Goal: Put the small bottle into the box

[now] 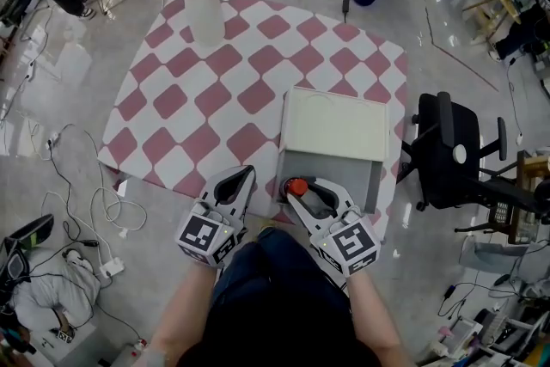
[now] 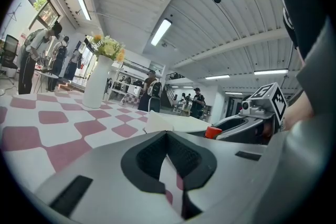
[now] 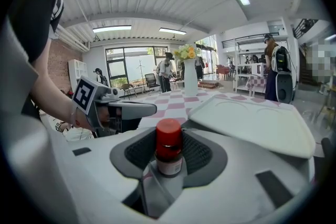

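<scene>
We are at the carrying step, with the placing not yet done. The small bottle (image 3: 169, 153) is gripped and held at the near left corner of the box (image 1: 345, 172). The box sits open on the checked tablecloth (image 1: 215, 90), its white lid (image 1: 335, 125) folded back on the far side. From the head view we judge that the bottle is at or just over the edge of the grey inside of the box. We cannot tell whether its base has reached the bottom.

The next move, as we read it, calls for bringing the bottle further in over the open part and lowering it upright. Only when it rests on the bottom should the grip come off. The bottle is narrow and tall for its base, so letting go early or at a tilt could tip it over. The box wall is close to the near finger, so we would watch for a knock there.

The right gripper (image 1: 306, 192) has its fingers partly apart and clamped on the bottle. The dark pads (image 3: 197, 152) press on its body from both sides, and the red cap (image 3: 169, 132) stands up above them. The left gripper (image 1: 243, 178) rests just beside the box on the left. Its fingers are together with nothing between them, and it touches neither the bottle nor the box.
</scene>
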A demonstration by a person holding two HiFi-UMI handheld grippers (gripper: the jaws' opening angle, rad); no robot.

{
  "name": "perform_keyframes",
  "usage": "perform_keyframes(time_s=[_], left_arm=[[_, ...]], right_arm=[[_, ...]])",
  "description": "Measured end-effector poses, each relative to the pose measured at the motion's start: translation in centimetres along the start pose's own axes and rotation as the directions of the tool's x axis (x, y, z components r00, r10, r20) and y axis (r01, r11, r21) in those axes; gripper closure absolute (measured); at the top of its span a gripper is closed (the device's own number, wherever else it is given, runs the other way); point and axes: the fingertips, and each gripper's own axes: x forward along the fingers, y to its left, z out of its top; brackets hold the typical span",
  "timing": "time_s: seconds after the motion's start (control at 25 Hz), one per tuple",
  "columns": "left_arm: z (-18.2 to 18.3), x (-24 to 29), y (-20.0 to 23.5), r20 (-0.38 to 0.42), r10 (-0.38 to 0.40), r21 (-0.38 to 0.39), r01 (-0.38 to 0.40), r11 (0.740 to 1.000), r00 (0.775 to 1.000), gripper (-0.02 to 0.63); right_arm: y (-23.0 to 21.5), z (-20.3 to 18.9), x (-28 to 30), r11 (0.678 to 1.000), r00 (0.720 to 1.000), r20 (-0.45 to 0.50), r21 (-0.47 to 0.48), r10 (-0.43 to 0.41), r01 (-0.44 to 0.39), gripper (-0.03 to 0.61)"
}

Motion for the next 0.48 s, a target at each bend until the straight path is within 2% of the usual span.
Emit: perform_keyframes(time_s=[0.2, 0.48], left_arm=[[0.06, -0.35, -0.48, -0.002, -0.001, 0.000, 0.001, 1.000, 1.000, 0.612], [0.17, -0.75, -1.03, -0.002, -0.005, 0.002, 0.005, 1.000, 1.000, 0.612]], right_arm=[[0.46, -0.27, -0.28, 0.999, 1.000, -0.011, -0.027, -0.019, 0.018, 0.430], [0.39, -0.32, -0.60, 0.999, 0.999, 0.003, -0.003, -0.040, 0.040, 0.428]])
